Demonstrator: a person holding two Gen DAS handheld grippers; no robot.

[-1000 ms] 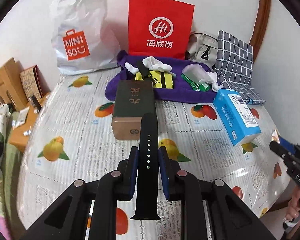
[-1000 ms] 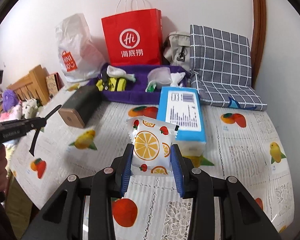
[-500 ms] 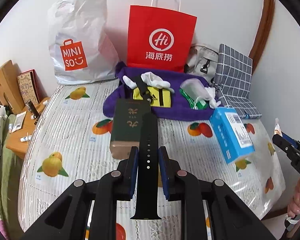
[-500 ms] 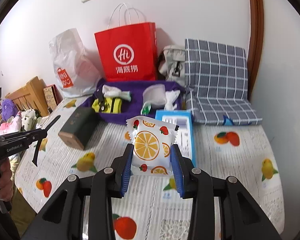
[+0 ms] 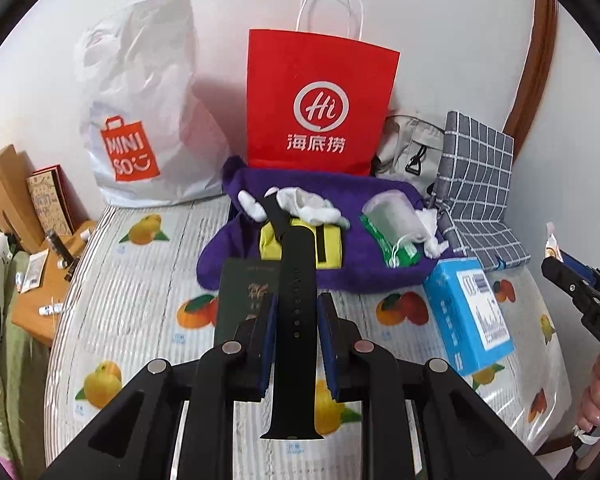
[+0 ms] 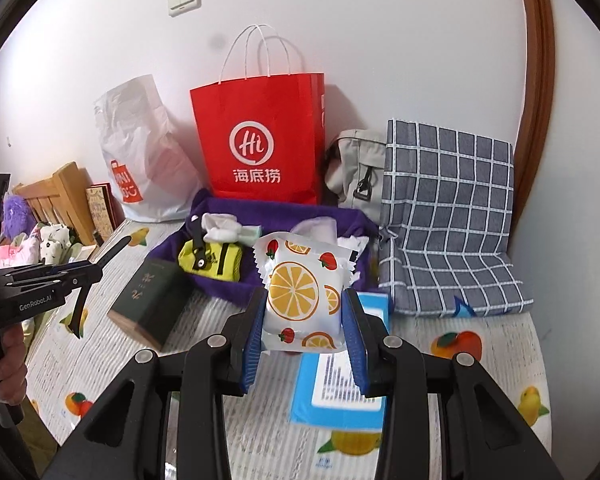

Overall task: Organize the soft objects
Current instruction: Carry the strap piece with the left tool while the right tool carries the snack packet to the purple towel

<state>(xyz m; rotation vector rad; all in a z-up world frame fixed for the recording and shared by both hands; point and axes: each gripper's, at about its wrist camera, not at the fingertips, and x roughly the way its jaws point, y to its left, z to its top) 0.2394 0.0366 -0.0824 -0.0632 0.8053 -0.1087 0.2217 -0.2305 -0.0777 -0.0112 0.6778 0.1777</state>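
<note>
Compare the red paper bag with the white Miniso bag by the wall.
The red paper bag stands stiff, square and upright with white rope handles; the white Miniso bag is crumpled plastic, slumped, with no handles showing. Both rest against the wall behind the purple cloth.

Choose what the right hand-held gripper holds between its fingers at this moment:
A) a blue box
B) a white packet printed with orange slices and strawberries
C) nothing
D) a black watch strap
B: in the right wrist view the right hand-held gripper is closed on the white packet with orange slices and strawberries; the blue box lies on the table below it.
</note>
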